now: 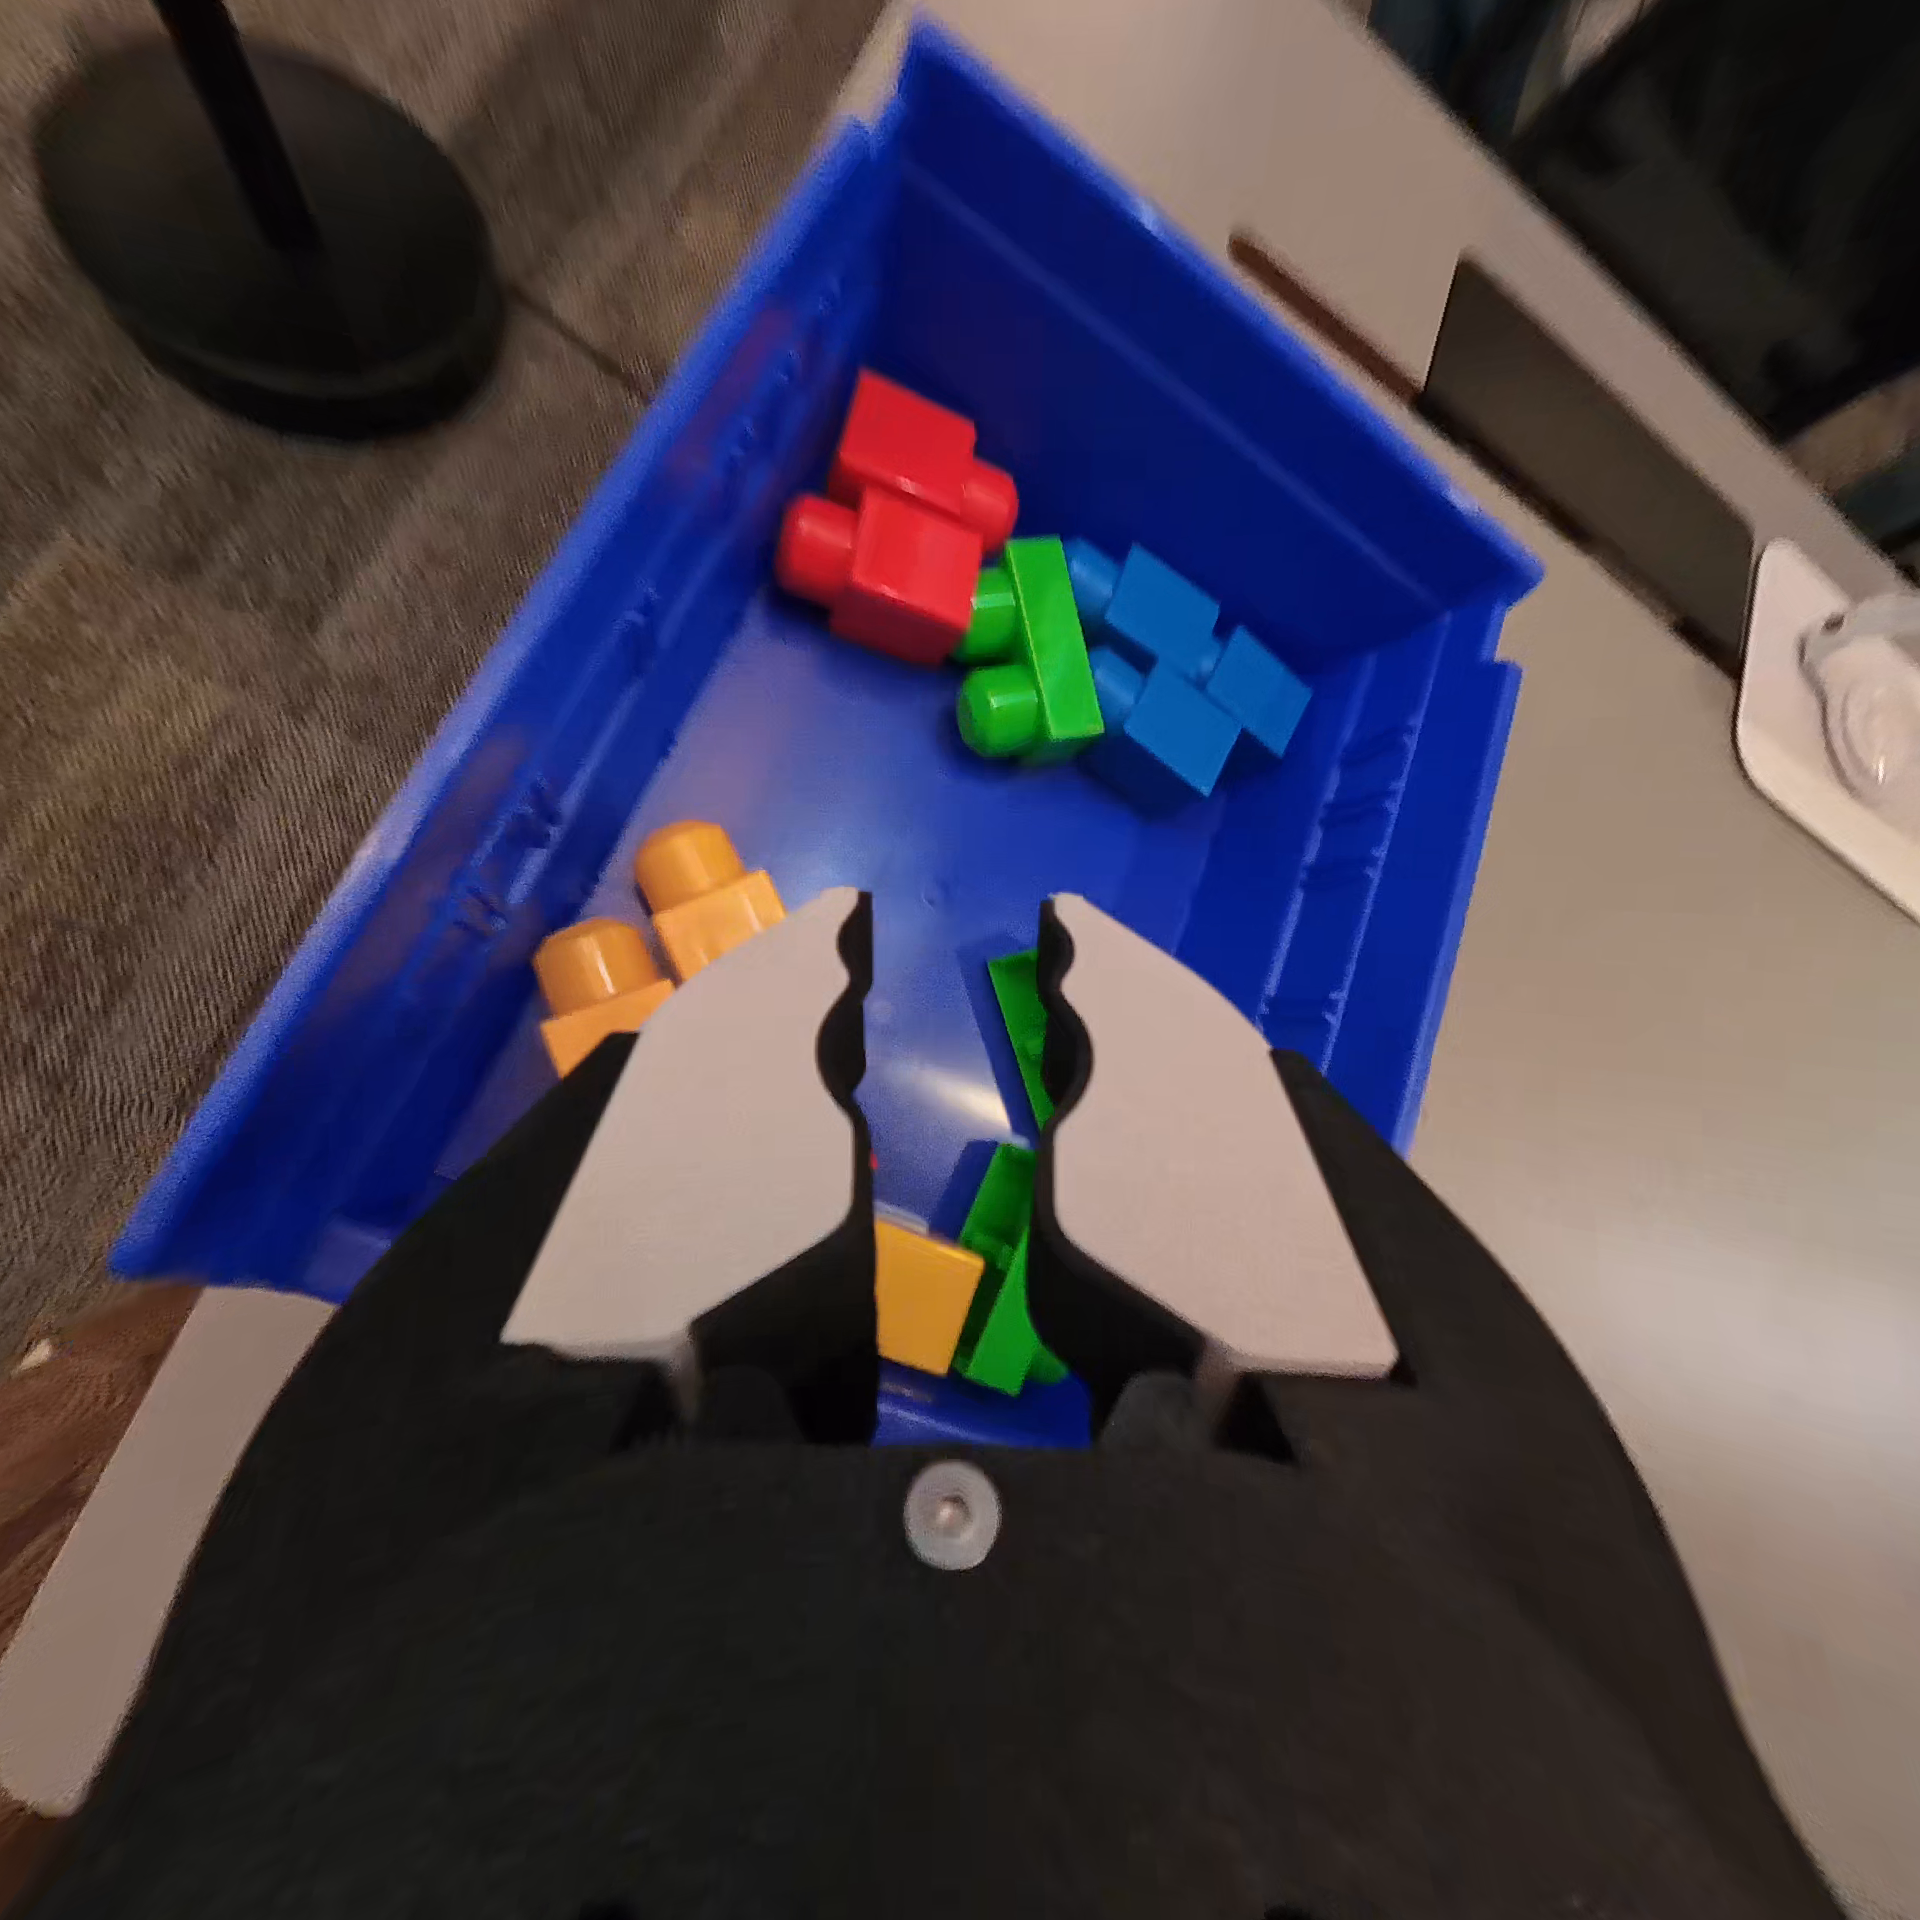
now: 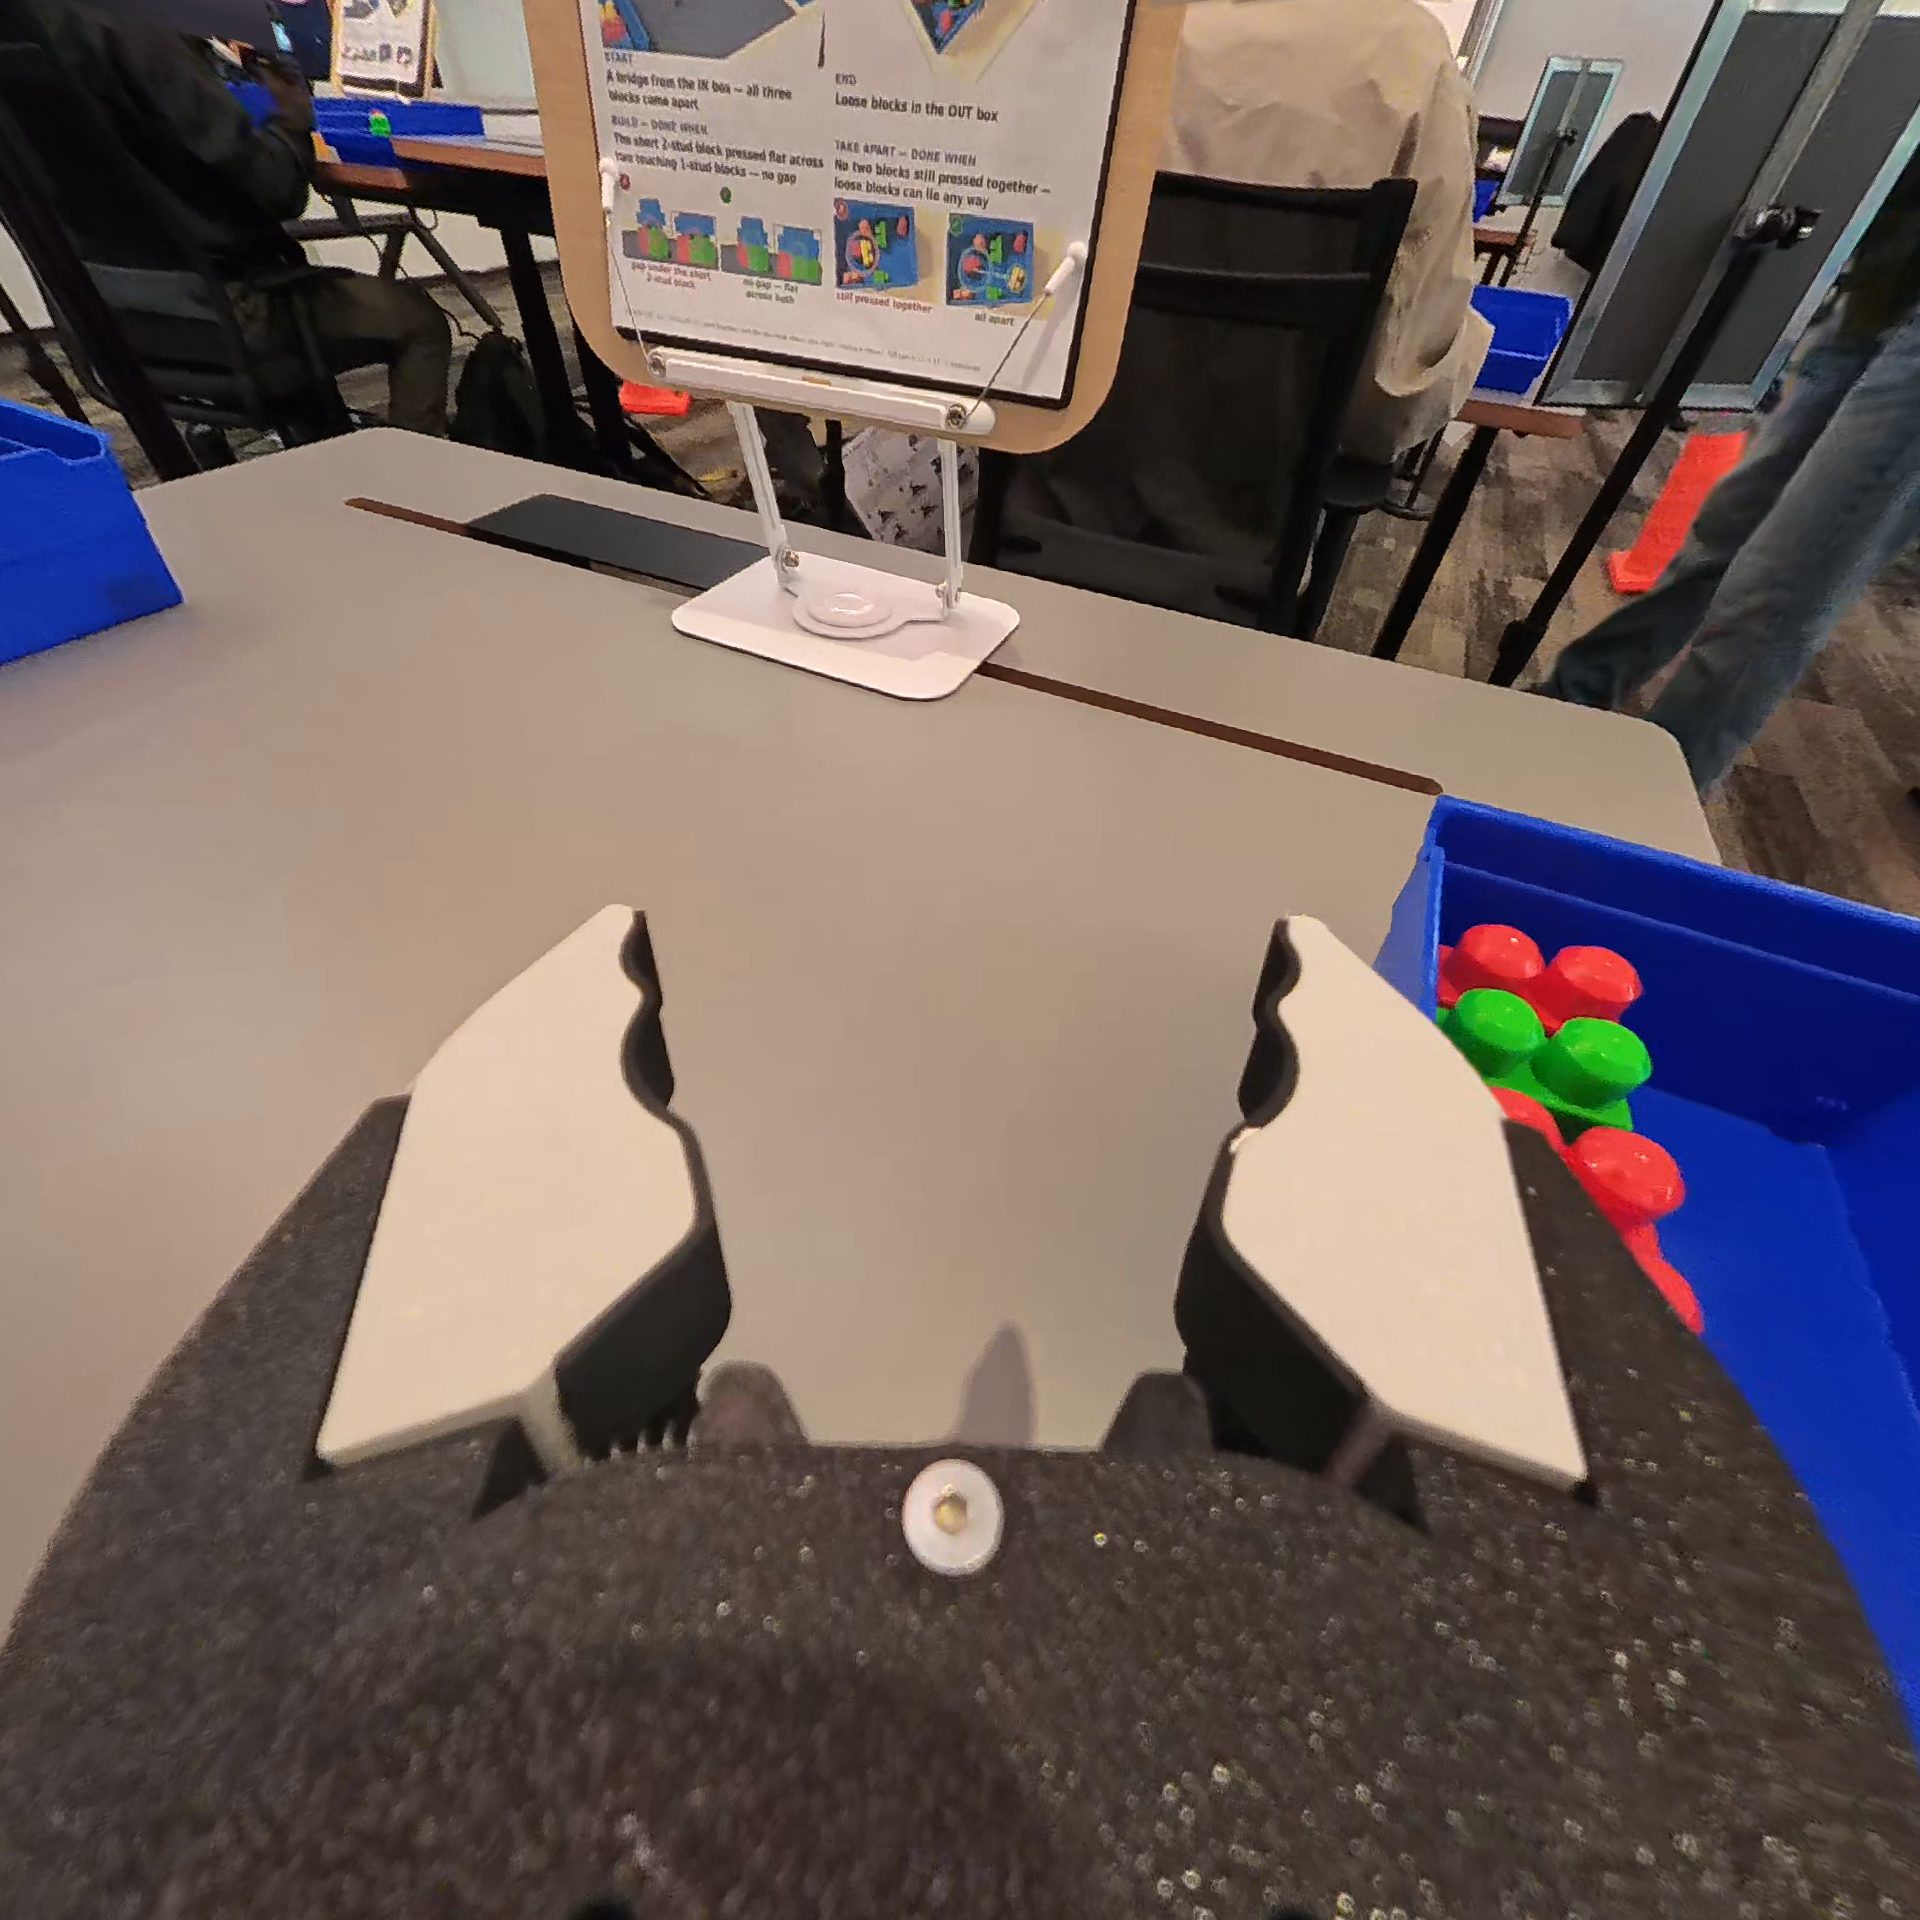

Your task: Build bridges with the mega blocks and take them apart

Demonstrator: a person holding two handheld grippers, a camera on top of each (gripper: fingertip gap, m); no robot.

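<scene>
While the left gripper [image 1: 951,909] hangs over the left bin [image 1: 1195,416] with its jaws parted a little and nothing between them, the loose blocks lie scattered on the bin floor: an orange block [image 1: 665,935] by the left wall, two red blocks [image 1: 904,520] toward the far end, then a green block [image 1: 1029,655] touching a blue pair [image 1: 1184,675] near the far right corner. A yellow piece [image 1: 920,1299] and more green [image 1: 1003,1268] sit under the gripper, partly hidden.

To pick well, I'd go for a block w/ free sides — the orange one looks easiest but sits close to the wall, so come straight down and close across its body, not the studs. The red and green ones touch, so a grab there may drag a neighbour.

The right gripper [image 2: 961,925] is released wide and empty above the bare mid part of the table [image 2: 727,831] — plenty of room to build there. The paper stand [image 2: 847,623] sits at the table's far edge. At the right edge a second bin [image 2: 1714,935] holds stacked red blocks [image 2: 1538,971] and green ones [image 2: 1548,1055]; whether they're pressed together, can't tell.
</scene>
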